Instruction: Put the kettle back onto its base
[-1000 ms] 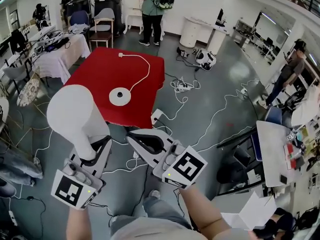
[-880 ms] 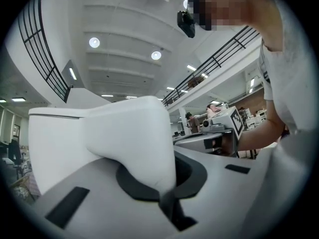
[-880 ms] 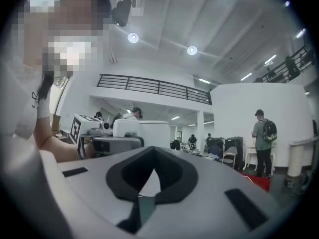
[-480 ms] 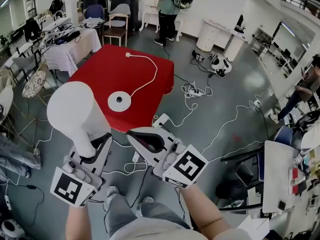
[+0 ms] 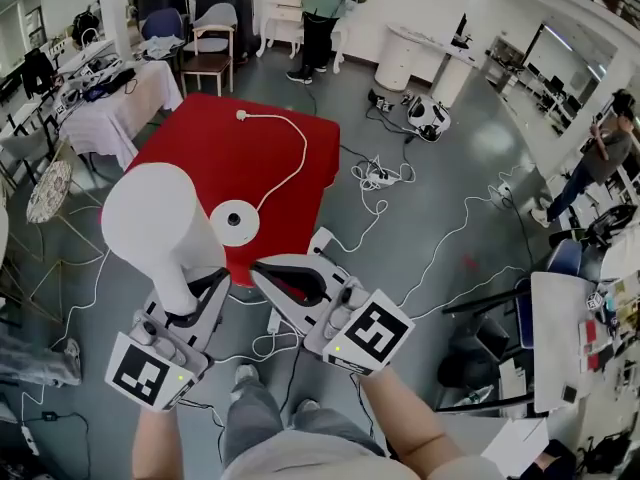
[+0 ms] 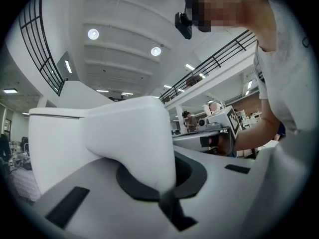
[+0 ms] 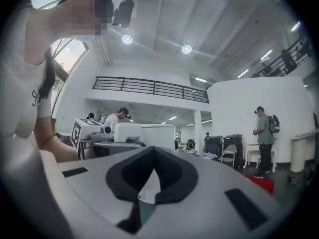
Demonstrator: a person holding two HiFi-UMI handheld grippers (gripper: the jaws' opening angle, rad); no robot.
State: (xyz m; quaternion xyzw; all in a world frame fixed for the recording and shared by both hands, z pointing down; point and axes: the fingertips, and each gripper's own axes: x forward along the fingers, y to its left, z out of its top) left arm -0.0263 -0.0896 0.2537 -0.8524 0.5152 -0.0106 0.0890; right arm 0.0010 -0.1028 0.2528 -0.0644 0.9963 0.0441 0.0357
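The white kettle (image 5: 155, 228) hangs tilted in the air over the near left corner of the red table (image 5: 210, 143), with my left gripper (image 5: 192, 303) shut on its handle. Seen in the left gripper view, the kettle's handle (image 6: 134, 138) fills the notch between the closed jaws of the left gripper (image 6: 162, 185). The round white base (image 5: 234, 222) lies on the red table just right of the kettle, its cord (image 5: 290, 153) running to the far edge. My right gripper (image 5: 285, 280) is shut and empty beside the kettle. The right gripper (image 7: 146, 180) view shows the kettle (image 7: 144, 133) to its left.
White cables (image 5: 375, 178) and a power strip (image 5: 318, 240) lie on the grey floor right of the table. A cluttered table (image 5: 110, 93) and a chair (image 5: 205, 53) stand at the back left. A person (image 5: 320, 8) stands behind; a desk (image 5: 565, 328) sits right.
Both grippers have advanced toward the red table, which now lies closer under them. The kettle stays in the left gripper's hold.
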